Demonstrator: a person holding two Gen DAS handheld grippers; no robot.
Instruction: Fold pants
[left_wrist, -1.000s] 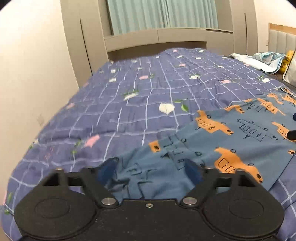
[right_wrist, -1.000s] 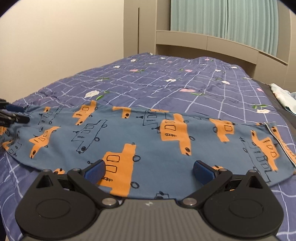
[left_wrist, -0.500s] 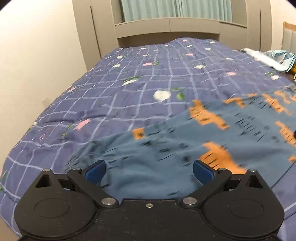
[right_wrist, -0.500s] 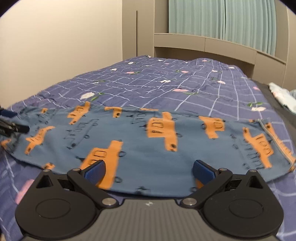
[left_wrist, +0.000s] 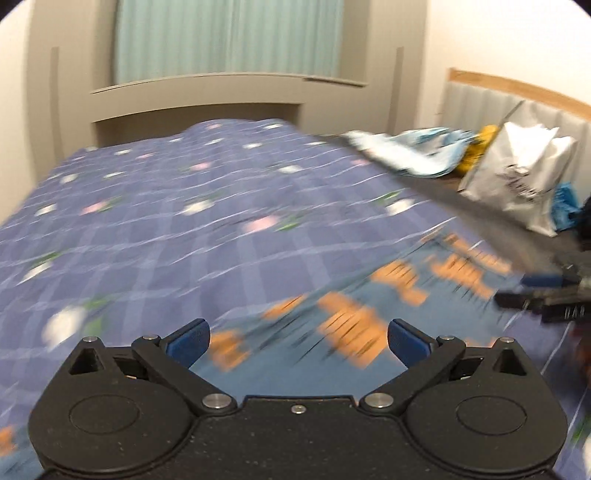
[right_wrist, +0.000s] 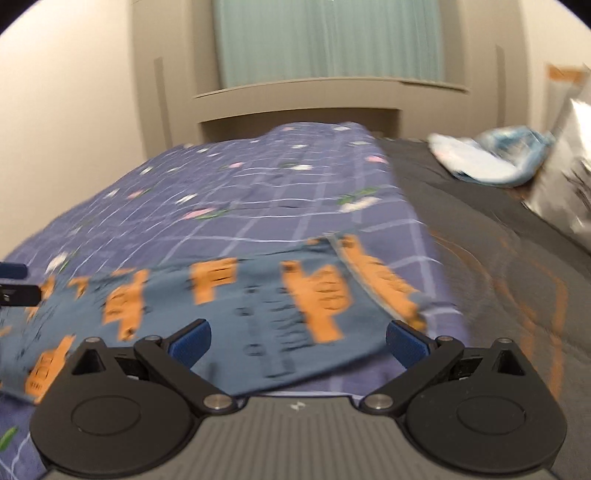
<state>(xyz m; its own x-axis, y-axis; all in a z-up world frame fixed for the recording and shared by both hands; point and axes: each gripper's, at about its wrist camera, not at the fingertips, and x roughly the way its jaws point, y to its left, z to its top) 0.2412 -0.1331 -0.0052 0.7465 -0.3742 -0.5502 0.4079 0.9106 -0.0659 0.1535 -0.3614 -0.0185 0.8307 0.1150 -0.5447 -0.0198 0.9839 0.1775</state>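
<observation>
Pants (left_wrist: 343, 328) in blue cloth with orange vehicle prints lie spread flat on the bed, just ahead of both tools. Left hand-held gripper (left_wrist: 297, 343) has its jaws standing wide apart, blue pads (left_wrist: 186, 341) clear of the cloth, with the pants below and beyond them but nothing pinched. Right hand-held gripper (right_wrist: 297, 341) is likewise spread wide and holds nothing; the near edge of the pants runs under the gap between its fingers, and one end of the garment with a pale seam lies just past its right finger. Each tool shows at the edge of the other's view: the right one's tip to the right in the left wrist view, the left one's at the far left in the right wrist view. Under the pants is a purple checked quilt (left_wrist: 155, 221) with small flowers, covering most of the bed. Beside it a dark grey sheet (right_wrist: 480, 229) lies bare. Farther off on that side sit crumpled light blue clothes (left_wrist: 410, 155) and a white bag (left_wrist: 517, 184). Both views are heavily blurred.
</observation>
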